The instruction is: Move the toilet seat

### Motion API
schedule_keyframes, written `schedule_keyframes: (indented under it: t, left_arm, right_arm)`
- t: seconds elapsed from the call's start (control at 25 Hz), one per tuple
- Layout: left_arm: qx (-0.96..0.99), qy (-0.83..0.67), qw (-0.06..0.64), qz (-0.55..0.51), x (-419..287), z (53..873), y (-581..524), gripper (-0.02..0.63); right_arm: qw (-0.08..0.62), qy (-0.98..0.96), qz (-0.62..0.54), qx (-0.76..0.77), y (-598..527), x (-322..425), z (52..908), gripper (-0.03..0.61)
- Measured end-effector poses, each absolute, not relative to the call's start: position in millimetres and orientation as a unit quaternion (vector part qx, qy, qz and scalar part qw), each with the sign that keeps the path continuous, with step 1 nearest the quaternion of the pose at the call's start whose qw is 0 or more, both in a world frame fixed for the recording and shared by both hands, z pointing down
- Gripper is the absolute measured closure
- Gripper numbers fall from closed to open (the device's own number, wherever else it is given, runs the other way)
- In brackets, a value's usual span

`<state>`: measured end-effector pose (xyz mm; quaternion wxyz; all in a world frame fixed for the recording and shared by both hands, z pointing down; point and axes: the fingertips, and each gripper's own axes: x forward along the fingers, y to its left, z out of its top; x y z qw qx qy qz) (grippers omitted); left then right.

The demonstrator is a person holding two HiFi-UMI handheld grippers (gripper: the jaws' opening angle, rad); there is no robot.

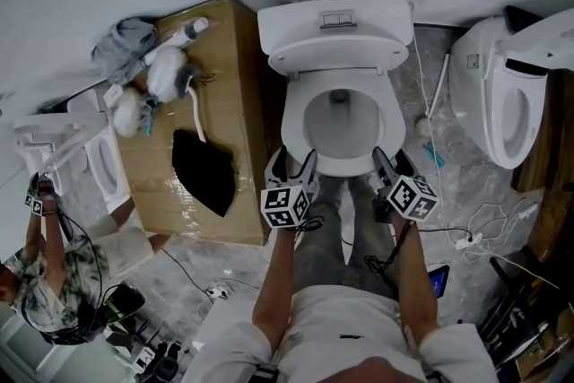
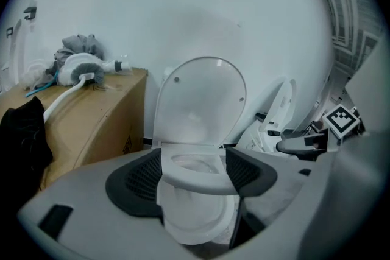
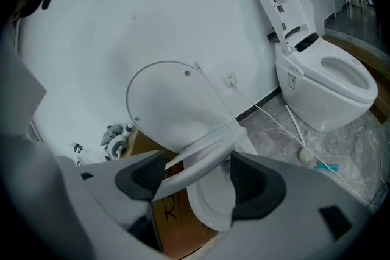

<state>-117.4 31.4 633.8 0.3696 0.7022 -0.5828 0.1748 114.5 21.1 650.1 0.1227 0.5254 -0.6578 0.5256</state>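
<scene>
Toilet seat, between wide-open hand-held grippers

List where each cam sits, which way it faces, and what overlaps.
Head view: on the person's head, facing steeply down at the toilet seat and bowl; shows forearms, legs, left claw, right claw.
Left gripper view: on the left claw, low before the bowl, facing the upright lid and wall; own parted jaws frame the seat, right claw at right.
Right gripper view: on the right claw, tilted, facing the same lid; parted jaws frame the seat.
Shared: all show the seat; both gripper views show the cardboard box.
</scene>
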Motion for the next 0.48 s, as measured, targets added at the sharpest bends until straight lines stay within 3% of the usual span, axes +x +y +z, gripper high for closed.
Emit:
schedule_keyframes:
  t: [0.48]
  left_arm:
    - [0.766, -0.532, 0.304, 0.195, -92.3, 587.3, 36.0, 0.268]
  right_arm:
    - [0.102, -0.658, 0.527, 0.527, 6.1, 112.9, 634.3, 0.23]
